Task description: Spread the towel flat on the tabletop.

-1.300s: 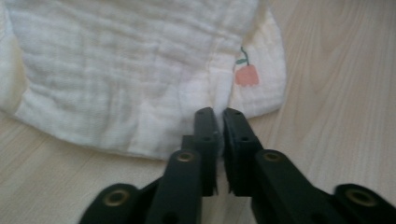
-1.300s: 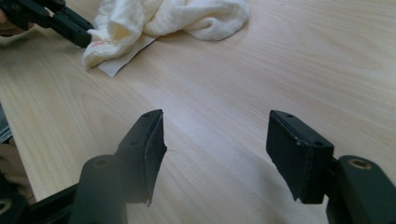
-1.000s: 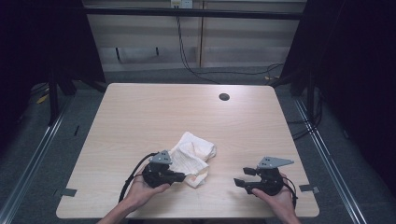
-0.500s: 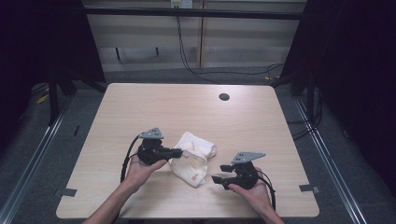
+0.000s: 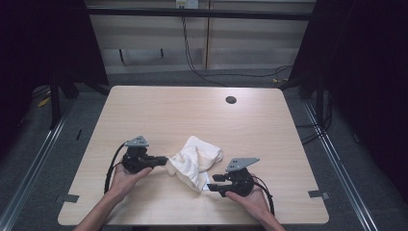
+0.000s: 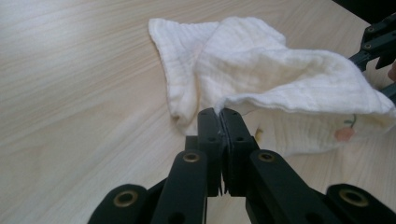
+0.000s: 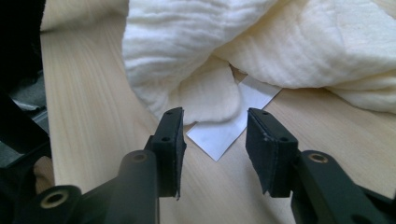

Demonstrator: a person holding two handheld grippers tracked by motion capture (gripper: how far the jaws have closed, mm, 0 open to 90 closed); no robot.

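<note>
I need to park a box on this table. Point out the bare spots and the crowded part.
Bare wood runs across the far half of the table, broken by one dark hole, and down both side edges. It is crowded near the front middle: the white cloth lies between the left gripper and the right gripper.

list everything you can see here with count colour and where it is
crumpled white muslin cloth: 1, white, near middle of table
white label tag: 1, white, flat under cloth's near edge
light wooden table: 1, pale wood, centre
round black grommet hole: 1, black, far right of tabletop
left claw: 1, black, shut on cloth's edge
right claw: 1, black, open at the tag
hands: 2, bottom edge
</note>
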